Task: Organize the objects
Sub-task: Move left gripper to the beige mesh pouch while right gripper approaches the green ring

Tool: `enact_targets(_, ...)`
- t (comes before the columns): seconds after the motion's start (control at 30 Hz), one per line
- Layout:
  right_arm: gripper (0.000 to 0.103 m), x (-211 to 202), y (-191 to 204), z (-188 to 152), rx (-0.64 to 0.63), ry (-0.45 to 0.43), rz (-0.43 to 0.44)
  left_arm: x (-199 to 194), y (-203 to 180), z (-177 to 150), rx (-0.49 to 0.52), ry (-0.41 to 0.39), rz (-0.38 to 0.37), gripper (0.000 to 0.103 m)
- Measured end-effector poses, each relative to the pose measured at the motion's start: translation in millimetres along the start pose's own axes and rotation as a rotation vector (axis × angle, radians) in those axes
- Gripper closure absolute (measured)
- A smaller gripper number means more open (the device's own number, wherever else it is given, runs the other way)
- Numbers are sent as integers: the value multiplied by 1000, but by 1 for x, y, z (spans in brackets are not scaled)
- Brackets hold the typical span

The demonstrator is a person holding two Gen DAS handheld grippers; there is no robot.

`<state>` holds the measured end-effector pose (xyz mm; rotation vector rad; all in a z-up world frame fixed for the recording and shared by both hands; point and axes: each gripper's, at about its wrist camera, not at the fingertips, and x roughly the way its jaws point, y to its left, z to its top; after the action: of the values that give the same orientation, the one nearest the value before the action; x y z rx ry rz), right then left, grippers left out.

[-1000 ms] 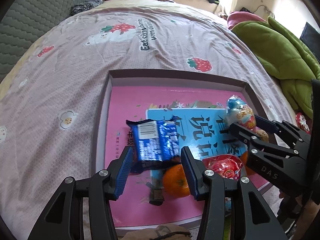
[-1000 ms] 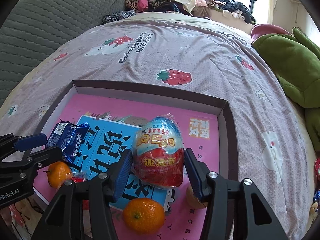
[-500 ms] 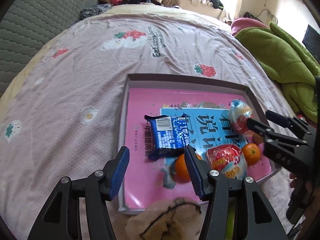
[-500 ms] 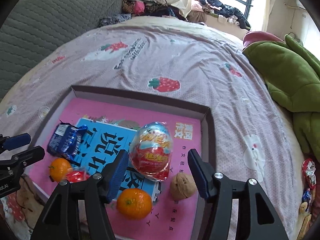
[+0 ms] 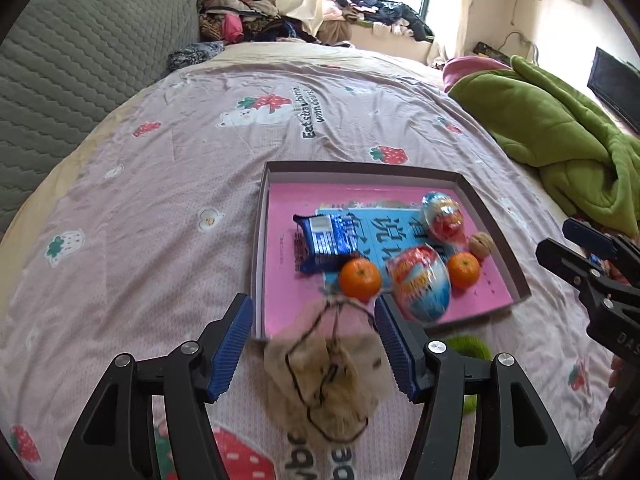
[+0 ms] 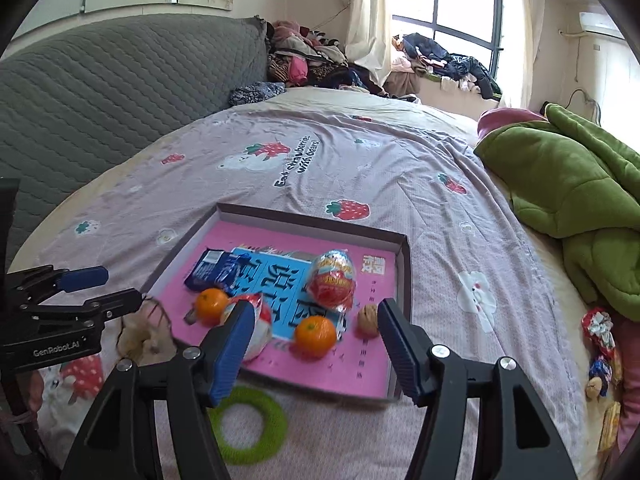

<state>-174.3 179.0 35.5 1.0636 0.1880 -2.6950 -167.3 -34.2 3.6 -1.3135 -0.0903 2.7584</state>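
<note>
A shallow tray with a pink printed floor lies on the bedspread. In it are a blue snack packet, two oranges, two foil toy eggs and a walnut. My left gripper hovers short of the tray's near edge, jaws opening, over a beige fuzzy pouch that the pads do not touch. My right gripper is also back from the tray, jaws opening and holding nothing. A green ring lies below it.
A green blanket is heaped on the bed's right side. A grey quilted headboard stands to the left, with piled clothes near the window. Several wrapped sweets lie at the bed's right edge.
Both grippers have drawn back and risen from the tray with wider jaws. The blue packet and the toy egg that sat between their fingers now lie free in the tray.
</note>
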Motion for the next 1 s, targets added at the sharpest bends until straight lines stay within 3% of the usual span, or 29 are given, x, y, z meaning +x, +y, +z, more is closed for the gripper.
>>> enact_targets(0.53, 38, -12, 17, -58, -7, 66, -32, -22, 7, -54, 23, 25, 14, 37)
enact_targets(1.0, 38, 0, 24, -77, -7, 99, -37, -6, 16, -65, 2, 59, 30, 37)
